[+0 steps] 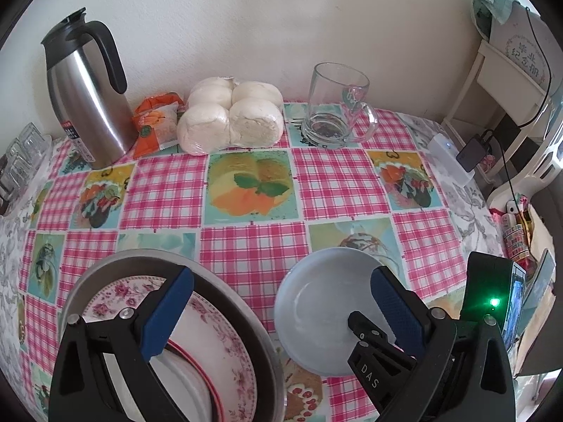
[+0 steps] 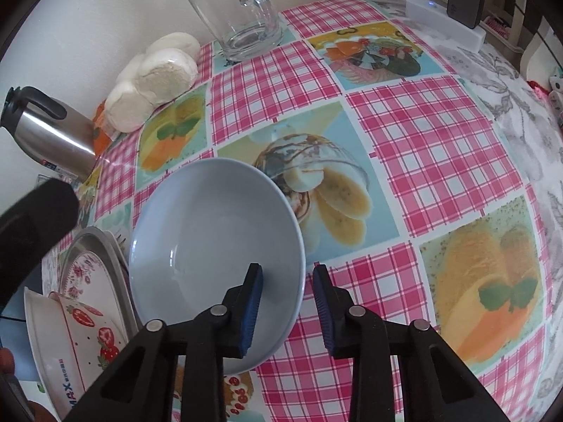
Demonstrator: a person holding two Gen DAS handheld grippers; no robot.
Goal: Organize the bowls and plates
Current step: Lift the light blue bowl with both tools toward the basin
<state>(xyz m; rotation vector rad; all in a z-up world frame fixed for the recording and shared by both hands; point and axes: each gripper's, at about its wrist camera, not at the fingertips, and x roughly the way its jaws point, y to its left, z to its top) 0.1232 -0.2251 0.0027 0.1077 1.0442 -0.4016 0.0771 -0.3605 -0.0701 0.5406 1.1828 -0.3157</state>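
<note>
A pale blue bowl (image 2: 214, 232) sits on the checked tablecloth; it also shows in the left wrist view (image 1: 316, 313). My right gripper (image 2: 288, 302) is open and straddles the bowl's near rim, one finger inside and one outside. My left gripper (image 1: 281, 302) is open wide and empty, above the gap between the blue bowl and a metal tray (image 1: 105, 267). The tray holds a floral plate (image 1: 218, 344) and a white dish with a red rim. A strawberry-patterned bowl (image 2: 70, 330) shows at the left of the right wrist view.
At the back by the wall stand a steel thermos jug (image 1: 84, 95), an orange snack packet (image 1: 155, 123), a bag of white buns (image 1: 232, 116) and a glass mug (image 1: 334, 105). A white power bank (image 1: 450, 158) lies at the right table edge.
</note>
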